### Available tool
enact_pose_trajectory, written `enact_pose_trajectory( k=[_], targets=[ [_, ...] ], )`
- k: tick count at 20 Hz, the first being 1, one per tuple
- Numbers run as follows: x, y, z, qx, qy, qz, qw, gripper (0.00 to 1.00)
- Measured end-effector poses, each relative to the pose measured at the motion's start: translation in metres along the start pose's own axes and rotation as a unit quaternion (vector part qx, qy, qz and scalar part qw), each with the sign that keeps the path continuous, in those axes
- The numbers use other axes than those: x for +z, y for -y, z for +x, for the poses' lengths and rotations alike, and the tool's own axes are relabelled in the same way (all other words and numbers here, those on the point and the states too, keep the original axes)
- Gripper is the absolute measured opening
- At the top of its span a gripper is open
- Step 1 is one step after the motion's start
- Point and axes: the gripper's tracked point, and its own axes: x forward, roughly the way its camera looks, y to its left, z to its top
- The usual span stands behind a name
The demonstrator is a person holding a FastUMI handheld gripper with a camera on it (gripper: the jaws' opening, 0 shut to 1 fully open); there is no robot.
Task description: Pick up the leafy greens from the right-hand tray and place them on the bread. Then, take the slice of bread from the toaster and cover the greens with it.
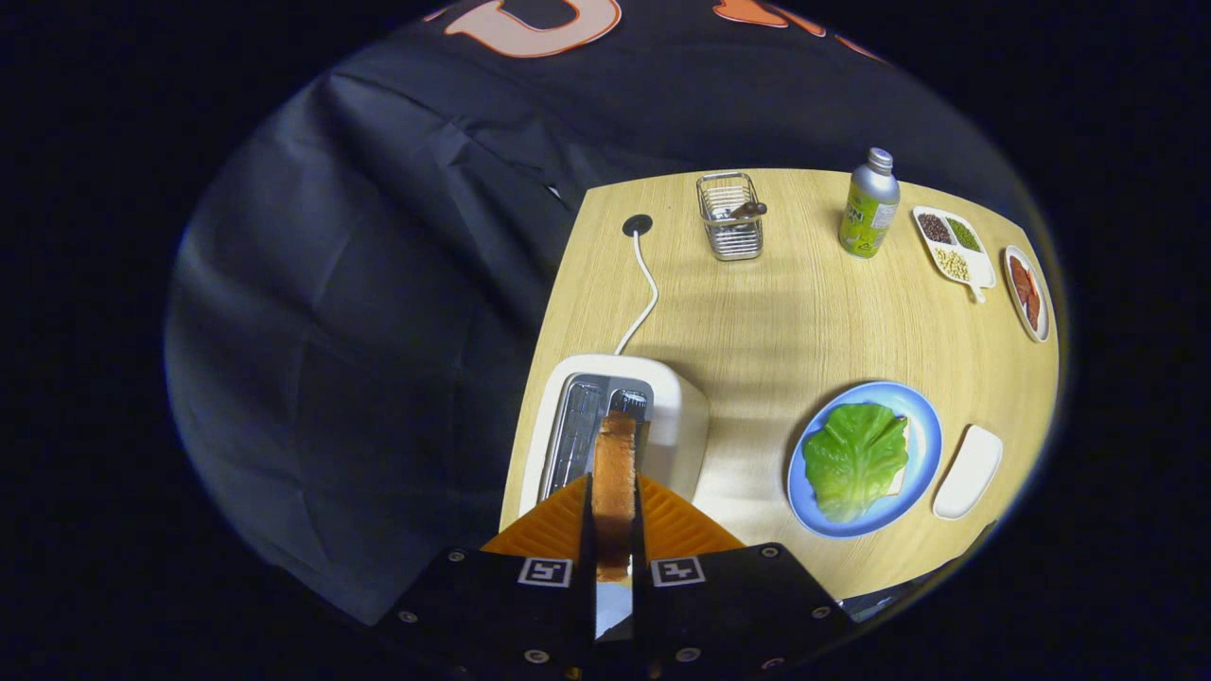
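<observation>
Toasted bread slice (614, 492) sits clamped edge-on in your gripper (614, 530), just above the toaster (662, 416); right of the toaster, leafy greens (854, 459) lie on the blue plate (922, 426).

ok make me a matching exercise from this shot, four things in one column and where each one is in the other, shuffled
Things:
1. bread slice
2. leafy greens
3. metal bottle
4. white cable

Places:
A. on the blue plate
B. between the wire basket and the divided dish
C. between the hand-held gripper fingers, above the toaster
D. from the toaster to the desk hole

Pairs: 1-C, 2-A, 3-B, 4-D
</observation>
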Motion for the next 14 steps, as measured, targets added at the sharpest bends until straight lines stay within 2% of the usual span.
enact_pose_trajectory(
  k=[8,14],
  targets=[
    [0.009,0.043,-0.044,0.049,0.041,0.013,0.998,0.16],
    [-0.002,0.101,-0.051,0.075,0.046,0.062,0.994,0.16]
  ],
)
